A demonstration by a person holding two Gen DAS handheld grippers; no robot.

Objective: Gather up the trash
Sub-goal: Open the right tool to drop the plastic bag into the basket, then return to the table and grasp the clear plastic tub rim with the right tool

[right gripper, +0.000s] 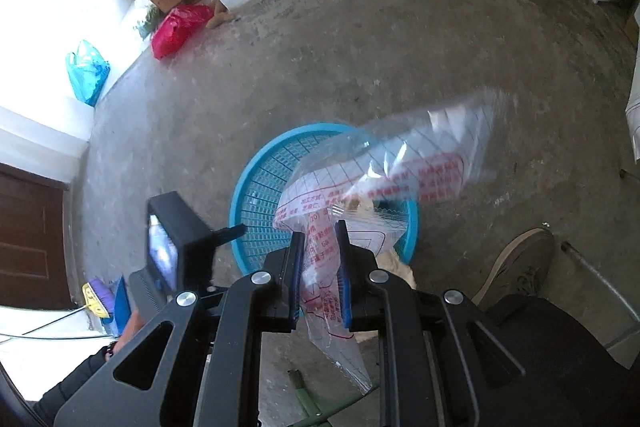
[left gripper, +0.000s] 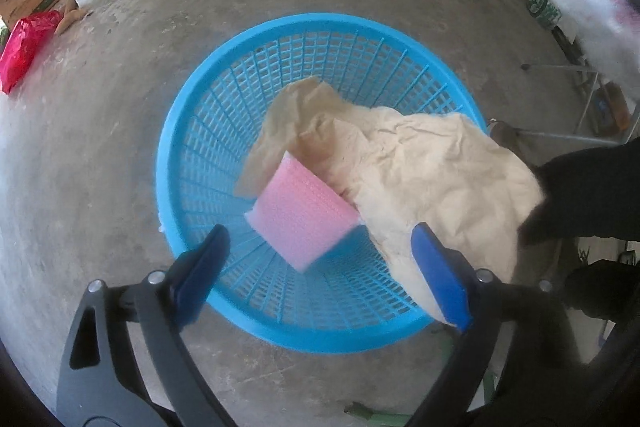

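- Two grippers are working above the blue basket (left gripper: 192, 155), which is standing on the bare concrete floor (left gripper: 100, 155).
- The left gripper (left gripper: 320, 259) is pointing down into the basket with its jaws standing wide apart and gripping nothing; the pink bubble-wrap piece (left gripper: 304, 215) is lying loose between and beyond them, against the crumpled brown paper (left gripper: 420, 167) draped over the basket's right rim.
- The right gripper (right gripper: 320, 247) is clamping a clear plastic bag with red print (right gripper: 384, 171), which is hanging blurred over the basket's near right side.
- To do this step well, I judge the bag should be carried over the middle of the basket before the jaws part, clear of the paper so it cannot slide off outside.
- Only the right wrist view is showing a shoe (right gripper: 520, 267) just beside the basket; the left view alone is showing what already lies inside.
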